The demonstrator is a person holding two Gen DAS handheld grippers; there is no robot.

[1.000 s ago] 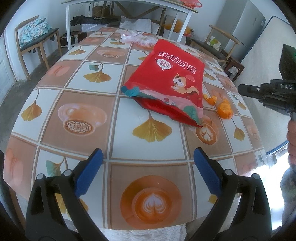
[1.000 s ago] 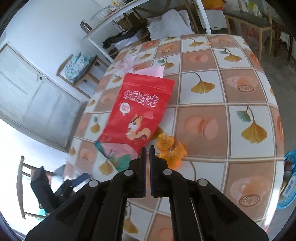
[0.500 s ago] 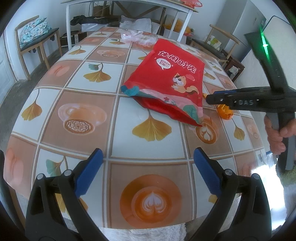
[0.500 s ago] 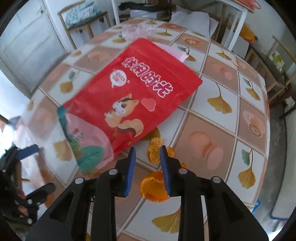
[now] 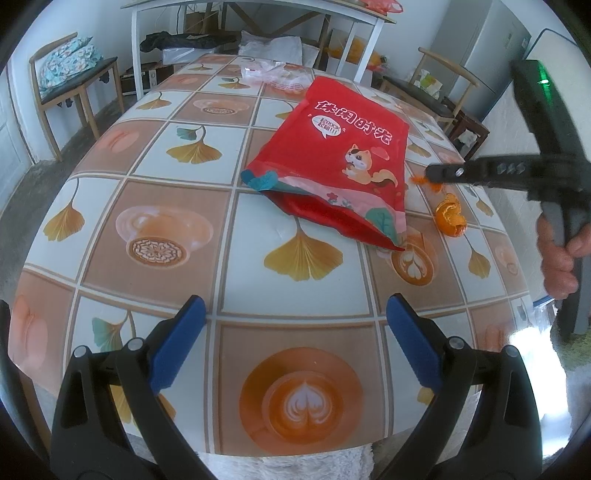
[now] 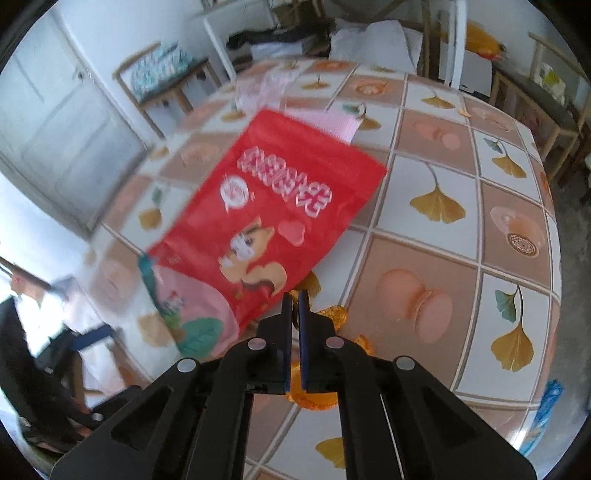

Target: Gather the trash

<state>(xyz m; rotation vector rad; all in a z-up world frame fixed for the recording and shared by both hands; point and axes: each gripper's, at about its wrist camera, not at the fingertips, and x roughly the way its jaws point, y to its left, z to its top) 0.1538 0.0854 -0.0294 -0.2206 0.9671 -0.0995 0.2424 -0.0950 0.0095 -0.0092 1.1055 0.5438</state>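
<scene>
A red snack bag (image 5: 343,166) with a squirrel picture lies open-mouthed on the tiled table; it also shows in the right wrist view (image 6: 266,225). Orange peel pieces lie to its right: one curled piece (image 5: 450,218) on the table, more under my right gripper (image 6: 317,400). My right gripper (image 6: 294,301) is shut on a small piece of orange peel (image 5: 419,180) and holds it just above the table by the bag's edge. My left gripper (image 5: 295,314) is open and empty, near the table's front edge.
A crumpled clear plastic wrapper (image 5: 273,72) lies at the table's far end, with a pink sheet (image 6: 332,122) under the bag's top. Wooden chairs (image 5: 70,81) stand left and right (image 5: 443,88) of the table. A white table (image 5: 258,11) stands behind.
My right gripper has closed its jaws on a peel piece and lifted it a little toward the bag's edge. The left gripper has not moved.
</scene>
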